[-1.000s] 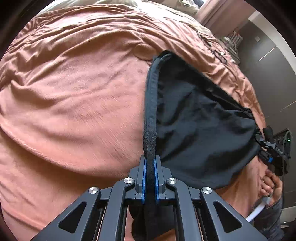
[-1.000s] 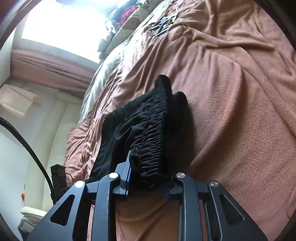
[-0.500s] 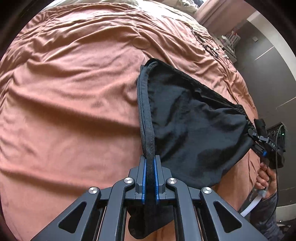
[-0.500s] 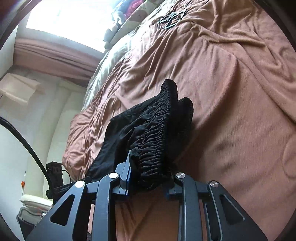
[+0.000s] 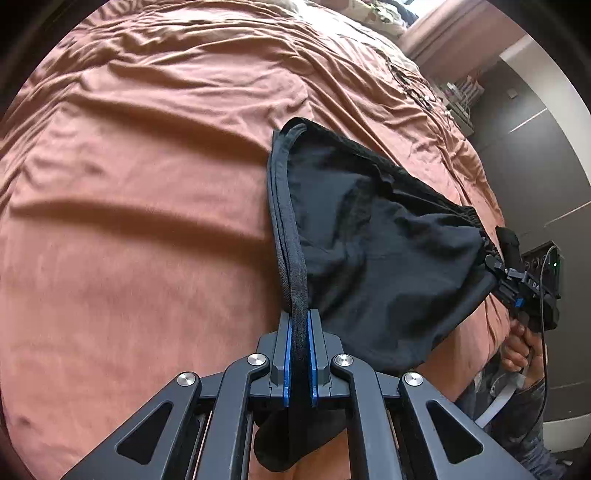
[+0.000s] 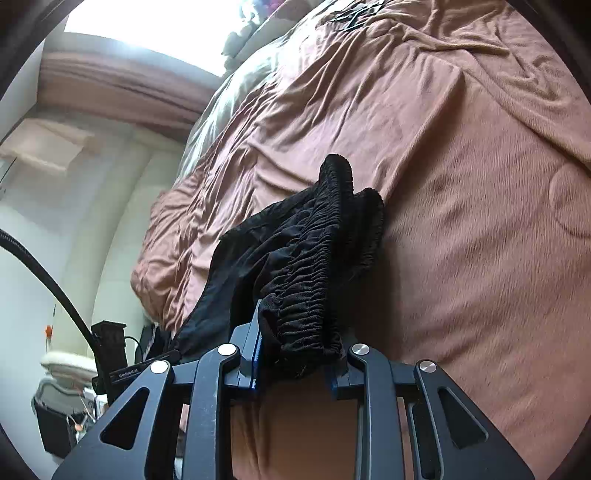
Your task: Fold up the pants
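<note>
A bed [image 5: 147, 240] fills both views, covered by a rust-brown blanket [image 6: 461, 258] that is creased all over, with long folds across it. At the far end a paler, greyish cover [image 6: 218, 107] shows beyond the brown one, and patterned pillows [image 5: 380, 14] lie there. A small dark tangle, perhaps cords [image 5: 413, 92], lies on the blanket near the far right edge; it is too small to tell what it is.
</note>
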A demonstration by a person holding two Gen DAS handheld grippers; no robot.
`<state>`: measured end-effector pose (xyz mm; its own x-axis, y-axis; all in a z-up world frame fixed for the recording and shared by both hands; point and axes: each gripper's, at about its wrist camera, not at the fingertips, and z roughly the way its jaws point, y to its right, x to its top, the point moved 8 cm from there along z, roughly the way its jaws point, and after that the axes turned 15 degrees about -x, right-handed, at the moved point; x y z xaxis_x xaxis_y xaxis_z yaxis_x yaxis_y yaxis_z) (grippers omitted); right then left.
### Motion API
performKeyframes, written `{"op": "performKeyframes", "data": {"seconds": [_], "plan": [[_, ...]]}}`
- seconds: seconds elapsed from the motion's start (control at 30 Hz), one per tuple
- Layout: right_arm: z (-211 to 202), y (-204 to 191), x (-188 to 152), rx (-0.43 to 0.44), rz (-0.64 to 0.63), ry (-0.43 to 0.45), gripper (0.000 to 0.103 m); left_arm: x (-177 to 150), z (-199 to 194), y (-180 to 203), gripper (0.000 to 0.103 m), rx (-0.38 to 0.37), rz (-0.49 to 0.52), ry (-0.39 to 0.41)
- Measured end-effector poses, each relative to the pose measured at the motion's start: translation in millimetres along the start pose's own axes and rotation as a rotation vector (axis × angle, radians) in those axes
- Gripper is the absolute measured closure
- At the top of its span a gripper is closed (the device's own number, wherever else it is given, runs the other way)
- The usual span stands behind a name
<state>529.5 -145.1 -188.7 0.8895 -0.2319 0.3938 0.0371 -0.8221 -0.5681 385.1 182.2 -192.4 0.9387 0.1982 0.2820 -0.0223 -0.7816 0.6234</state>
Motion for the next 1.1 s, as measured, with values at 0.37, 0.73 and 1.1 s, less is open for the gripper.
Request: {"op": "performKeyframes", "data": {"seconds": [0.37, 0.73, 1.1], "plan": [[-4.0, -5.6, -10.4, -0.005, -0.099, -0.043, 0.08, -52.3, -18.6, -0.8, 0.096, -0.033, -0.061, 0.043], [-9.2, -0.2, 2.8, -0.041, -0.178, -0.045, 0.08, -84.1, -9.9, 6.6, 0.096, -0.101, -0.161, 0.066], [-1.0, 11.2, 2.7, -0.14, -0.195, -0.06, 0.071, -99.7, 21.4, -19.4, 0.093, -0.119, -0.246, 0.082]]}}
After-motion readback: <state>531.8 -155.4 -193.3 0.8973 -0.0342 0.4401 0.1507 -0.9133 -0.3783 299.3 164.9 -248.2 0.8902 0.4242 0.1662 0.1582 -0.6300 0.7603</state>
